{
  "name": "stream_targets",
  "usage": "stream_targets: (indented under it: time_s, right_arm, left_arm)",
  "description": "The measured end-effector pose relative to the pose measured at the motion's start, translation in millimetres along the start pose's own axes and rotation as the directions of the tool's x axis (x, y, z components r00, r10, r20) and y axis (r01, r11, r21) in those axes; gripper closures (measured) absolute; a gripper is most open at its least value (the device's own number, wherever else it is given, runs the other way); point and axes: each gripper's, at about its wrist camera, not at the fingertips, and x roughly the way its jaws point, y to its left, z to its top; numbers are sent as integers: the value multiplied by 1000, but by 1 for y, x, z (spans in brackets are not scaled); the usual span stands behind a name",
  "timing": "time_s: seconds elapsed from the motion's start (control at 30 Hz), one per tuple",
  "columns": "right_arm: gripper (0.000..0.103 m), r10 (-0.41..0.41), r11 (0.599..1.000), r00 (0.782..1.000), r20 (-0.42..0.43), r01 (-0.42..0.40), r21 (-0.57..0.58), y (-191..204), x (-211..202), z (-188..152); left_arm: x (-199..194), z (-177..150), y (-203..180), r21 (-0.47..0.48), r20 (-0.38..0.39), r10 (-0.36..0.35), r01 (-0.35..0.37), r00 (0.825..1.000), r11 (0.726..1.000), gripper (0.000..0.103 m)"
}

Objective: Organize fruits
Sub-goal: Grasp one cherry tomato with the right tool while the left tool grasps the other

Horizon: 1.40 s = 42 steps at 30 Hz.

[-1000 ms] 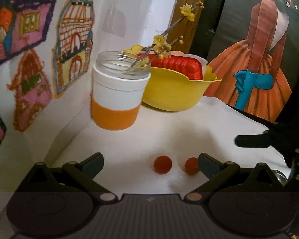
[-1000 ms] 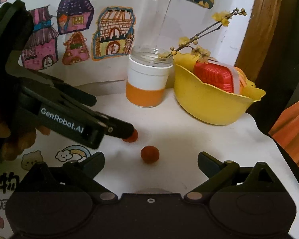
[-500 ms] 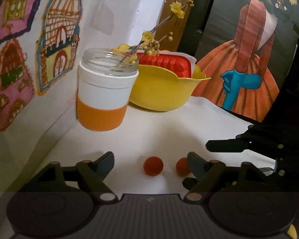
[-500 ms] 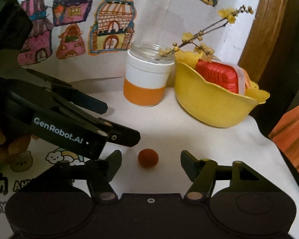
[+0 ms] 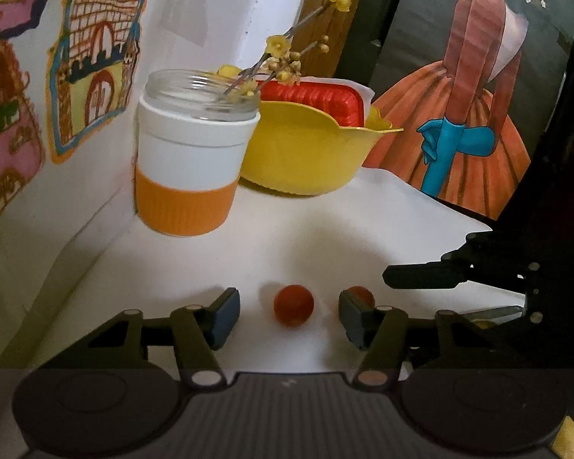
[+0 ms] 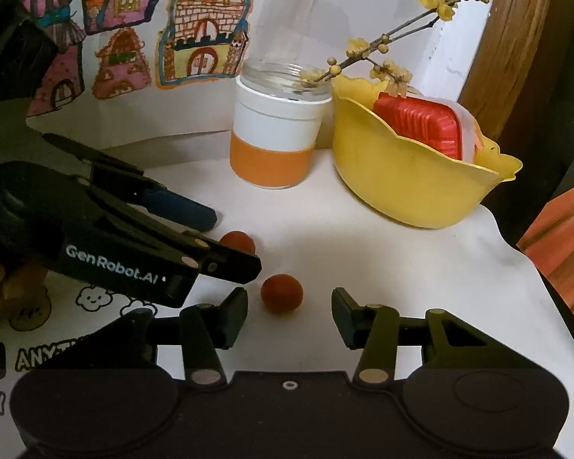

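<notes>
One fruit between left claw fingers.

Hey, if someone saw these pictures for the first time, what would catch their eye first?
Probably the two small red fruits lying apart on the white table, one framed between the open fingers of each hand-held gripper, left and right. Behind them stand a bright yellow bowl holding a red tray, and an orange-and-white jar beside it.

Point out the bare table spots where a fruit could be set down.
Bare white table lies between the yellow bowl and the right gripper. Crowded: around both red fruits, flanked by the left gripper.
</notes>
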Motion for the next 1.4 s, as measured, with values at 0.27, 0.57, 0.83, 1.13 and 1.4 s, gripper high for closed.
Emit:
stream_targets:
  time_s: [0.27,0.57,0.83,1.13,1.4]
  right_arm:
    - [60,0,1000,1000,-15,0,1,-1,6,2]
    - [60,-11,1000,999,-42,11,4,-3,13,8]
    - [63,-9,1000,999,-40,8,-12,0,15,10]
    - [70,0,1000,999,-37,0,-19,1,13,9]
    - [76,-18,999,999,-36,16,-52,6,13,10]
  left_arm:
    - [-1,-3,-7,35,4,17,-17,1000,999,51]
    - [-1,-4,-5,10,1,8,-8,1000,1000,70]
    - [-1,-5,-1,-14,3,1,-1,1000,1000,73]
    - [-2,-5,-1,-29,6,2,-2,1000,1000,74]
    - [-3,-5,-1,-35,3,-7,7,1000,999,80]
